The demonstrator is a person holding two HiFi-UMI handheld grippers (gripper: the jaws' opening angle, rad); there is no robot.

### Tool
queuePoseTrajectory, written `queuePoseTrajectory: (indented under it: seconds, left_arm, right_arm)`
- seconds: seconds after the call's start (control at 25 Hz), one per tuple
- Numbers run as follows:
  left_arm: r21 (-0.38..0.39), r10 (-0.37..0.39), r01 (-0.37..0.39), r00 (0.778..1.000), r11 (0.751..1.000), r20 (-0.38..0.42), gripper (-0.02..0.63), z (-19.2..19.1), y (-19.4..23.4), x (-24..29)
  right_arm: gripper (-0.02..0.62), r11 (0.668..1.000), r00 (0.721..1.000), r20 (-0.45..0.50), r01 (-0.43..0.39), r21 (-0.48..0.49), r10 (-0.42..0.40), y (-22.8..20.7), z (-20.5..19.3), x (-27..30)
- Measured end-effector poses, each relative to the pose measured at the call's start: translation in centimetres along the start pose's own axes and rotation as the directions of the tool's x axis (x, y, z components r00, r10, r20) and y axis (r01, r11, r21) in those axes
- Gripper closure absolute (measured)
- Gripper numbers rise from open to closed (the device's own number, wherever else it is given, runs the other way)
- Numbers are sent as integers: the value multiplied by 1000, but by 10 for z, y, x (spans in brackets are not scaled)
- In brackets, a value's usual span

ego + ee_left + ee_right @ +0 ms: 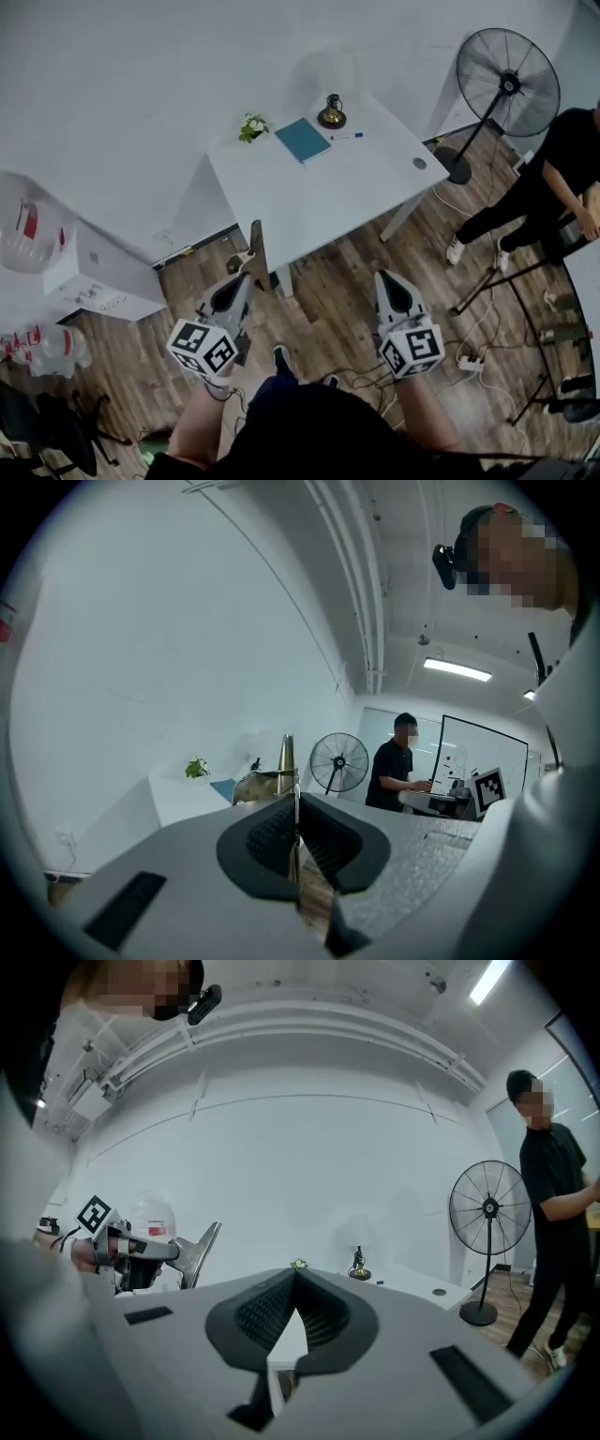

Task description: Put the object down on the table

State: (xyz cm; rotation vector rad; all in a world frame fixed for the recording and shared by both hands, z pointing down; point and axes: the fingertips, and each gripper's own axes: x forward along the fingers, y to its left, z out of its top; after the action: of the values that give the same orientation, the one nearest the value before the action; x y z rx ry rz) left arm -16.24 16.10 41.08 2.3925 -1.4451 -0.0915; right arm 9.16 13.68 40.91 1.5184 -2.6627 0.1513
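Note:
My left gripper [246, 279] is shut on a thin flat metal scraper [255, 246], held in the air over the wooden floor just short of the white table [356, 187]. In the left gripper view the blade [287, 757] stands edge-on between the closed pads, pointing toward the table [178, 799]. The right gripper view shows the left gripper [141, 1249] with the scraper's broad face [199, 1252]. My right gripper [384, 278] hangs beside it, also short of the table, shut [296, 1277] with nothing between its jaws.
On the table's far side are a small plant [251, 127], a teal book [302, 139], a brass ornament [331, 112] and a pen [345, 137]. A standing fan [507, 84] and a person in black [553, 178] are at the right. A white cabinet [94, 272] is at the left, and cables [469, 361] lie on the floor.

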Motion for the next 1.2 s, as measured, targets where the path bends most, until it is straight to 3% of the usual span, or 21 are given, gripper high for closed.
queuePoseTrajectory:
  seconds: [0.28, 0.6, 0.96, 1.2]
  left_arm:
    - [-30, -56, 56, 998, 998, 3, 600, 17, 68, 14]
    - [-69, -112, 112, 994, 991, -2, 600, 18, 115, 28]
    - [-97, -111, 111, 994, 989, -1, 600, 19, 132, 51]
    - [-90, -56, 53, 998, 995, -24, 600, 22, 141, 80]
  right_arm:
    - [589, 996, 997, -25, 71, -49, -72, 24, 18, 52]
    - [589, 987, 987, -62, 141, -80, -146, 39, 18, 79]
    - [589, 986, 988, -64, 136, -93, -143, 30, 23, 102]
    - [589, 995, 994, -47, 92, -39, -94, 0, 13, 134]
